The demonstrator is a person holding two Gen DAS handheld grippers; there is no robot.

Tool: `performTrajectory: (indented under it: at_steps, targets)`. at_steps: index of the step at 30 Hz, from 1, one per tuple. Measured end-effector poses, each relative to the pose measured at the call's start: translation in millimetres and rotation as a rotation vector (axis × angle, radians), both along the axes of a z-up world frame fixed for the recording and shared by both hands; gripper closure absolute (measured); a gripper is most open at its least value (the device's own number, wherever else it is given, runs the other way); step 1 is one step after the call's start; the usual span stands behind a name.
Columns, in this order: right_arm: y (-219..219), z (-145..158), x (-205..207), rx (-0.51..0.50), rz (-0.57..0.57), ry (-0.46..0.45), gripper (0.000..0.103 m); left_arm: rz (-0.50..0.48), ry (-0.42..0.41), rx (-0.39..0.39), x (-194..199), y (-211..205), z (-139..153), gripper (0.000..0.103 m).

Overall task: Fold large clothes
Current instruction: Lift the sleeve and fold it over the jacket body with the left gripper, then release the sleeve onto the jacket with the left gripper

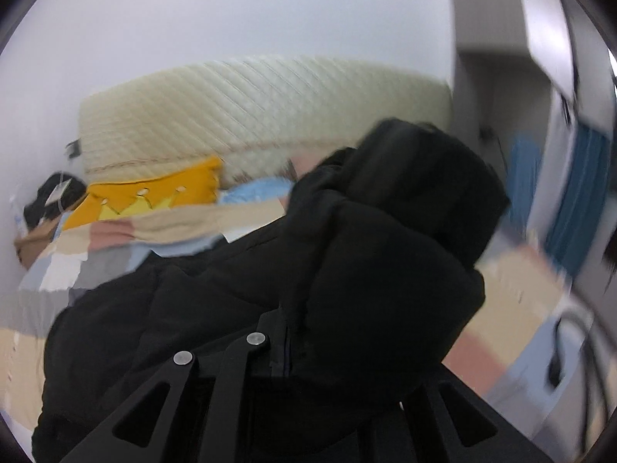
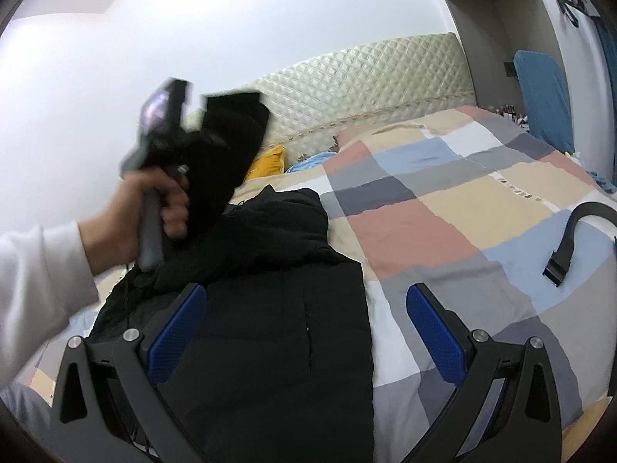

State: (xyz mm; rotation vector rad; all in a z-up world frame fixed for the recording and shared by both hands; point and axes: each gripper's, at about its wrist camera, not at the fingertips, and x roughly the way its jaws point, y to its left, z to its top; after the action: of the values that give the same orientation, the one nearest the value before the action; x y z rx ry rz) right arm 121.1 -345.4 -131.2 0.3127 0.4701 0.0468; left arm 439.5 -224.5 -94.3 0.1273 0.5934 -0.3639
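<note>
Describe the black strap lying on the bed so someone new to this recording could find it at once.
Start from the patchwork quilt covering the bed. Near its right edge, apart from the black jacket, lies the black strap: narrow, curved like a hook, ending in a buckle.

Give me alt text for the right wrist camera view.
A black jacket lies on a patchwork quilt, one part lifted by the left gripper in a hand. The right gripper hangs open over the jacket. A black strap lies at right.
</note>
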Motion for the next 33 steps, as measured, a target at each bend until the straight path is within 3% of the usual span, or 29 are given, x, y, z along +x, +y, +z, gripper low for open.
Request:
performTrajectory:
  at_steps: [3, 7, 11, 16, 22, 24, 27, 28, 29, 33]
  targets:
    - [-2, -2, 2, -0.003, -0.01, 0.006, 0.0, -0.029, 0.036, 0.076, -2, -28, -49, 0.096]
    - [-2, -7, 8, -0.005, -0.008, 0.021, 0.0, -0.075, 0.178, 0.183, 15, -53, -108, 0.095]
    - [-1, -12, 16, -0.002, -0.008, 0.034, 0.0, -0.075, 0.207, 0.219, 23, -63, -133, 0.094]
    - [3, -14, 23, -0.013, 0.002, 0.039, 0.0, -0.064, 0.184, 0.174, 23, -45, -104, 0.093]
    - [2, -16, 23, -0.008, -0.002, 0.022, 0.0, -0.005, 0.044, 0.185, 3, -33, -74, 0.086]
    - [1, -15, 22, -0.008, -0.007, 0.012, 0.0, 0.006, 0.035, 0.156, -3, -28, -63, 0.079]
    - [2, -13, 20, -0.019, -0.013, -0.006, 0.0, 0.005, 0.022, 0.158, -11, -22, -51, 0.048]
    - [3, -12, 21, -0.022, -0.014, -0.008, 0.0, -0.001, 0.001, 0.187, -19, -21, -48, 0.032]
    - [4, -11, 21, -0.03, -0.014, -0.012, 0.0, -0.007, -0.011, 0.195, -24, -18, -45, 0.028]
    - [6, -10, 21, -0.049, -0.011, -0.018, 0.0, -0.011, 0.008, 0.172, -41, 5, -32, 0.028]
